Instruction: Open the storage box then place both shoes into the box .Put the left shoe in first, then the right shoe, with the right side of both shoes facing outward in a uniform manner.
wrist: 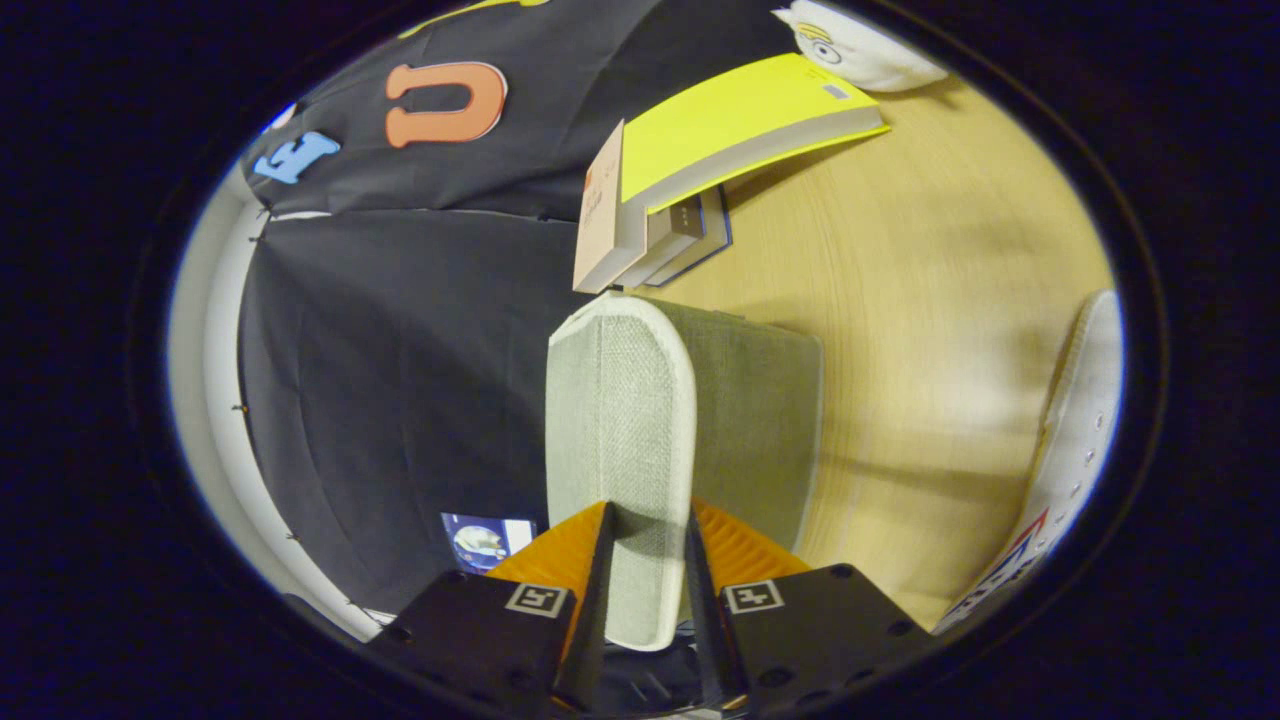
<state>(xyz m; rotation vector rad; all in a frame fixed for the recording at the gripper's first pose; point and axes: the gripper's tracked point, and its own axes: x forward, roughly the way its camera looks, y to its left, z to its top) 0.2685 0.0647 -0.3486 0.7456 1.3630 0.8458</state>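
The hand-held gripper (648, 560) is clamped on the grey fabric lid (620, 420) of the storage box (755, 420), both fingers pressing its white-trimmed edge, the lid standing raised above the desk (930, 330). To open it well, I would swing the lid fully back in a smooth arc, without twisting. A white shoe (1075, 450) lies well apart, beyond stacked books (730, 130).
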